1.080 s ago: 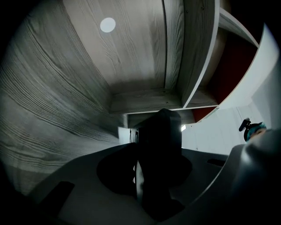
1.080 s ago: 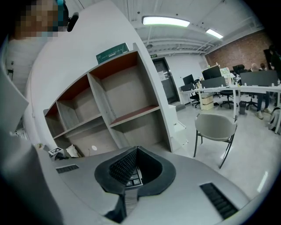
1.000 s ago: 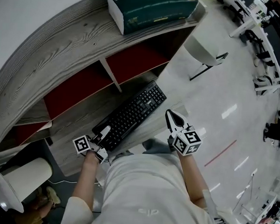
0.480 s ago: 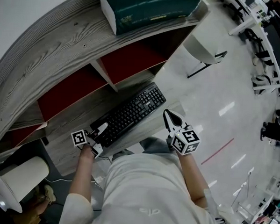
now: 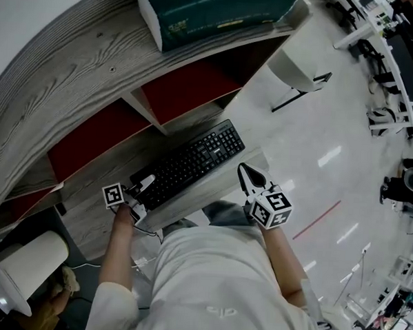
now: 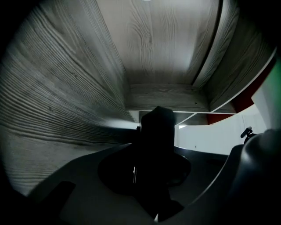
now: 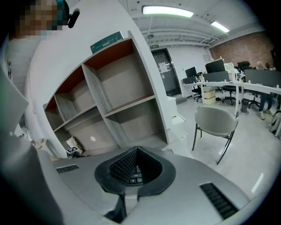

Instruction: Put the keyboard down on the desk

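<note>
In deep shadow, the left gripper [image 6: 150, 161] is clamped on the keyboard's [image 6: 160, 123] dark end, with grey wood-grain boards [image 6: 66, 88] left of and above it and a red shelf panel [image 6: 224, 118] to its upper right.

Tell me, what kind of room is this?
Probably an office: a keyboard at a desk with shelves, a chair, and monitors farther back.

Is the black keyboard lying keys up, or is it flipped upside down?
Keys up. The keyboard shows its rows of black keys to the head view.
</note>
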`<state>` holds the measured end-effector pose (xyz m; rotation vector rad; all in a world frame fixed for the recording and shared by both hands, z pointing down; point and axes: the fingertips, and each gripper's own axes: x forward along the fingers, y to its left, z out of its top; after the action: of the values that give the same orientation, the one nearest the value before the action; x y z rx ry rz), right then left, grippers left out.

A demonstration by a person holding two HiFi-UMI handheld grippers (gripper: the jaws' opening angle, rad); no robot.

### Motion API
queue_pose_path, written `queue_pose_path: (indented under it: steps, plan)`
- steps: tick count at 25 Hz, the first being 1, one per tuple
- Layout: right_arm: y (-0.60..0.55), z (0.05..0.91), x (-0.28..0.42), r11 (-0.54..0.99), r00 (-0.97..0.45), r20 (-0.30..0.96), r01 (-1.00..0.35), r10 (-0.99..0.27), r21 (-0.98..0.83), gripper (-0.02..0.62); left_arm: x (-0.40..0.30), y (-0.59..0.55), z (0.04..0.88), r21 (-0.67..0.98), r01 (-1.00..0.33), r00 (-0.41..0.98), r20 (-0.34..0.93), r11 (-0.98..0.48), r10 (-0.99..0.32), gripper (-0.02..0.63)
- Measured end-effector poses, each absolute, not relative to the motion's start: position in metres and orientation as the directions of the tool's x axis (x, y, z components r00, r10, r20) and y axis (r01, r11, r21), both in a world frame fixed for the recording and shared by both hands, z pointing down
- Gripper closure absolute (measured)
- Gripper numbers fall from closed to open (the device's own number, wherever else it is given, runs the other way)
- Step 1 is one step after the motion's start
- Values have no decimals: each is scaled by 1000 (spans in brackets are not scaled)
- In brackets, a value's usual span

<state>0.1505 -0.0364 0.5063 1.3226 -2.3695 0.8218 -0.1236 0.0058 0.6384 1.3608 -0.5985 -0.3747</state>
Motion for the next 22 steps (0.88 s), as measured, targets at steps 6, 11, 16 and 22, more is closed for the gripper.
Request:
queue_pose_path:
  steps: [6, 11, 16, 22]
  plan:
    - [-37, 522, 151, 411, -534, 541, -845, -649, -342, 568, -118, -6, 649, 980, -100, 797, 184, 174, -575, 502]
    - [-36, 546, 140, 430, -553, 578, -832, -600, -350, 566, -108, -18, 656, 980, -94, 797, 179, 174, -576, 500]
    - [-36, 578, 129, 438, -560, 622, -825, -547, -357, 566, -102, -26, 667, 977, -114, 799, 199, 181, -567, 494]
    - [-33, 625, 121, 406, -555, 682, -827, -476, -389, 563, -101, -30, 682, 967, -187, 788, 252, 172, -562, 480]
